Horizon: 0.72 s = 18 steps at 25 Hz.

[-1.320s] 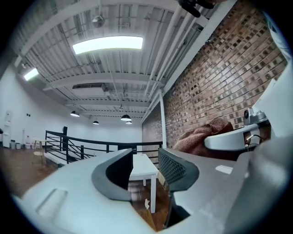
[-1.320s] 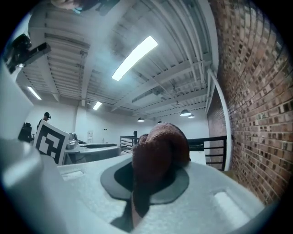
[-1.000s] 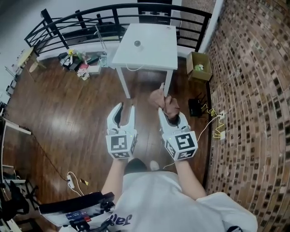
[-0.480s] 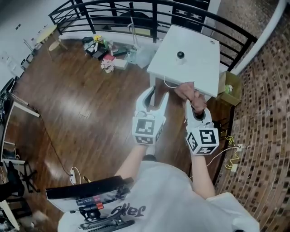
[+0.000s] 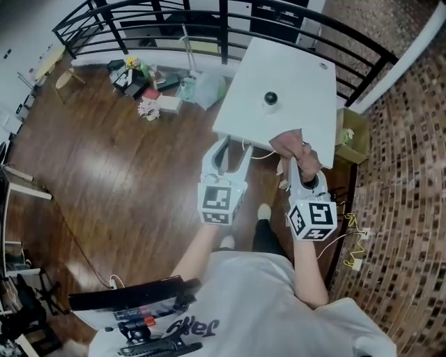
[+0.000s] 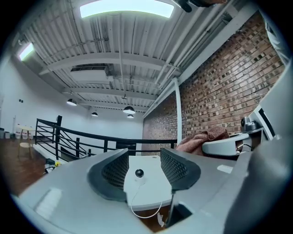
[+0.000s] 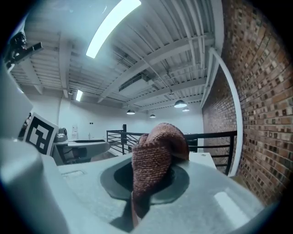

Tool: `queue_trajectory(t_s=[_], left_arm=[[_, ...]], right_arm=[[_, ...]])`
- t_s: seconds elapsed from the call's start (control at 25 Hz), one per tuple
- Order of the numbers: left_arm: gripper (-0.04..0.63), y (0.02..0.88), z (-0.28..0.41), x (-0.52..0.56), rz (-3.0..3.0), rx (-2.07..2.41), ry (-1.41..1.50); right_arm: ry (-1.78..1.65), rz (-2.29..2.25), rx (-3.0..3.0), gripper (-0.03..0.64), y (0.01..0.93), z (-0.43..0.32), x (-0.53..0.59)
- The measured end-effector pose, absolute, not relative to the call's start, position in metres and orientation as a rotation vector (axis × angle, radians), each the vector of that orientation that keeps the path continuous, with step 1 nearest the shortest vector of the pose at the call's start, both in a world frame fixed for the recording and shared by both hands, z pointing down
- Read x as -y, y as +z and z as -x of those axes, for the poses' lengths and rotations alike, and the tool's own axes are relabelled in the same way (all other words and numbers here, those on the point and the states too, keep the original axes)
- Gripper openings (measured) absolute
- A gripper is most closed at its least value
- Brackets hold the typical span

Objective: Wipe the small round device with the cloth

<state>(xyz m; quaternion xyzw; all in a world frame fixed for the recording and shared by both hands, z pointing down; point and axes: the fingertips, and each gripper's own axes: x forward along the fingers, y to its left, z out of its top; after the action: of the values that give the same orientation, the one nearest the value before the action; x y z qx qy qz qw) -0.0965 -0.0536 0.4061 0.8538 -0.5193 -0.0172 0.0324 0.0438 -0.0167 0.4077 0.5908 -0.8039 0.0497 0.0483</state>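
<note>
- White square table [image 5: 296, 70] – stands on the wooden floor [image 5: 104, 160], its far side close to the black railing [image 5: 174, 14].
- Small round device [image 5: 270, 98] – dark, alone near the middle of the tabletop.
- White cable [image 6: 130, 204] – runs from the device over the near edge and hangs in a loop below it.
- Heap of bags and flowers [image 5: 150, 87] – on the floor, left of the table.
- Cardboard box [image 5: 350, 129] – on the floor by the brick wall.
</note>
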Motion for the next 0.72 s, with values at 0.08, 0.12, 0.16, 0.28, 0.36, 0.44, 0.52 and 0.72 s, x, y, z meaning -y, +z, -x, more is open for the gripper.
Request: queue_trajectory(t_s=[0.08, 0.12, 0.16, 0.28, 0.36, 0.44, 0.52, 0.72], left_arm=[[0.221, 0.414, 0.085, 0.083, -2.620, 1.610, -0.035], [0.221, 0.417, 0.077, 0.098, -2.614, 1.614, -0.026], [0.221, 0.420, 0.068, 0.115, -2.607, 1.616, -0.017], [0.232, 0.431, 0.036, 0.160, -2.607, 1.621, 0.028], [0.236, 0.431, 0.016, 0.189, -2.604, 1.634, 0.060], [0.245, 0.432, 0.000, 0.214, -2.598, 1.646, 0.099], [0.256, 0.447, -0.006, 0.232, -2.597, 1.651, 0.158], [0.292, 0.489, -0.008, 0.261, -2.537, 1.610, 0.287]], right_arm=[[0.154, -1.809, 2.449, 0.028, 0.412, -0.062, 0.047], [0.158, -1.812, 2.450, 0.028, 0.415, -0.072, 0.063], [0.163, -1.815, 2.451, 0.028, 0.417, -0.084, 0.079], [0.174, -1.820, 2.463, 0.028, 0.417, -0.120, 0.126], [0.179, -1.817, 2.478, 0.028, 0.414, -0.143, 0.157], [0.198, -1.815, 2.496, 0.028, 0.414, -0.162, 0.185], [0.245, -1.816, 2.506, 0.028, 0.423, -0.176, 0.207], [0.408, -1.799, 2.464, 0.028, 0.458, -0.189, 0.249]])
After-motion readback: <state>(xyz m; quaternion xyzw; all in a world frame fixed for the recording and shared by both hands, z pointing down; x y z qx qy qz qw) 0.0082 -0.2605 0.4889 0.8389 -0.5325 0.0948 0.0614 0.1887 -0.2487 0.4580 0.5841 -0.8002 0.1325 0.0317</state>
